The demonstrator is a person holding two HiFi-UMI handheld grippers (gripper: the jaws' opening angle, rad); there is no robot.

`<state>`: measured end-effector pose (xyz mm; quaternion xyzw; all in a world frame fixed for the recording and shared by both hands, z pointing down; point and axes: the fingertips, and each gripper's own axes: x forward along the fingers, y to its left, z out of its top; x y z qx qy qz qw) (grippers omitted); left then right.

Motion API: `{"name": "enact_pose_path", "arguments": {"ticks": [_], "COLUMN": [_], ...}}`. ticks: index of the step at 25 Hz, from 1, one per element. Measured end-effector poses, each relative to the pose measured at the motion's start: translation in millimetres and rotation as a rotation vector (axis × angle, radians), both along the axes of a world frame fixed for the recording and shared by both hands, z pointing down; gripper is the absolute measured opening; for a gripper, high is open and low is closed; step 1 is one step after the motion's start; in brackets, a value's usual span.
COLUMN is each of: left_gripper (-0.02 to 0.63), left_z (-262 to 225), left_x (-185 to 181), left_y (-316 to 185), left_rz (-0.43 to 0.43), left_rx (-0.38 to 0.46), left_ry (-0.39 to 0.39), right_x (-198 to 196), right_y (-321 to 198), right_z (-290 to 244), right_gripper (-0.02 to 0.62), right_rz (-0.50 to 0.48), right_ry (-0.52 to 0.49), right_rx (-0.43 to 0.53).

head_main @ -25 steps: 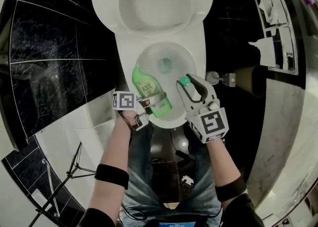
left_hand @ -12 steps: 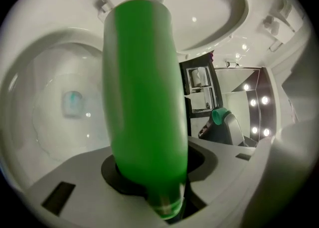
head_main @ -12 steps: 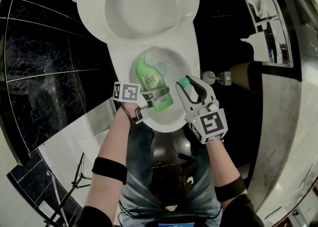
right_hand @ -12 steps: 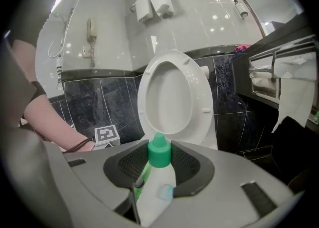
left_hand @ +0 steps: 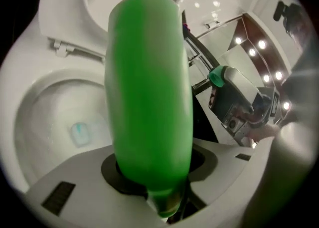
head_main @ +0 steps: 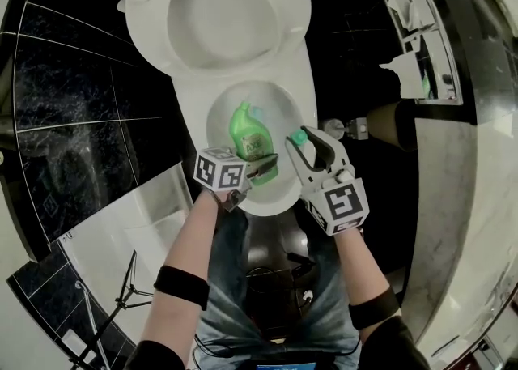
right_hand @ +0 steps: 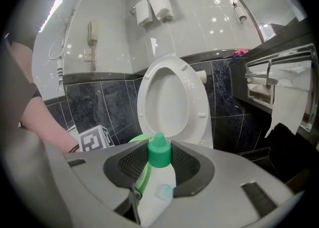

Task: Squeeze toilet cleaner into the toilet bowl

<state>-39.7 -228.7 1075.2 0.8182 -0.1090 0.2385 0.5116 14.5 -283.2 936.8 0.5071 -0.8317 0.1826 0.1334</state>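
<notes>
A green toilet cleaner bottle (head_main: 251, 140) hangs over the white toilet bowl (head_main: 212, 109), neck pointing away from me into the bowl. My left gripper (head_main: 261, 167) is shut on the bottle's lower body; in the left gripper view the bottle (left_hand: 149, 97) fills the middle between the jaws of that gripper (left_hand: 149, 172). My right gripper (head_main: 301, 146) sits just right of the bottle, over the bowl's right rim, shut on the small green cap (head_main: 299, 138). In the right gripper view the cap (right_hand: 159, 153) stands upright between the pads of the right gripper (right_hand: 158, 167).
The toilet lid (head_main: 218, 4) stands raised behind the bowl. A toilet paper holder (head_main: 421, 44) with hanging paper is on the right wall. A tripod (head_main: 105, 295) stands at lower left. The person's legs are close in front of the bowl.
The left gripper has rolled and shifted right, bringing the bottle from the bowl's left side to its middle. The right gripper with the cap has edged slightly.
</notes>
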Motion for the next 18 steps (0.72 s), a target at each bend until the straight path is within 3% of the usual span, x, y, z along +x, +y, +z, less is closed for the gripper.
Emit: {"name": "enact_pose_path", "arguments": {"ticks": [5, 10, 18], "left_gripper": [0.190, 0.192, 0.192], "left_z": [-21.8, -52.5, -139.3], "left_x": [3.2, -2.8, -20.1], "left_y": [1.1, -0.4, 9.2], "left_rz": [-0.060, -0.139, -0.227], "left_rx": [0.155, 0.304, 0.495], "left_ry": [-0.048, -0.159, -0.298], "right_x": [6.8, 14.7, 15.4], "right_y": [8.5, 19.4, 40.5], "right_z": [-19.8, -45.2, -112.1], "right_gripper": [0.155, 0.155, 0.155], "right_rz": [-0.001, -0.001, -0.068], "right_ry": [-0.016, -0.048, -0.059], "right_rx": [-0.014, -0.026, -0.022]}}
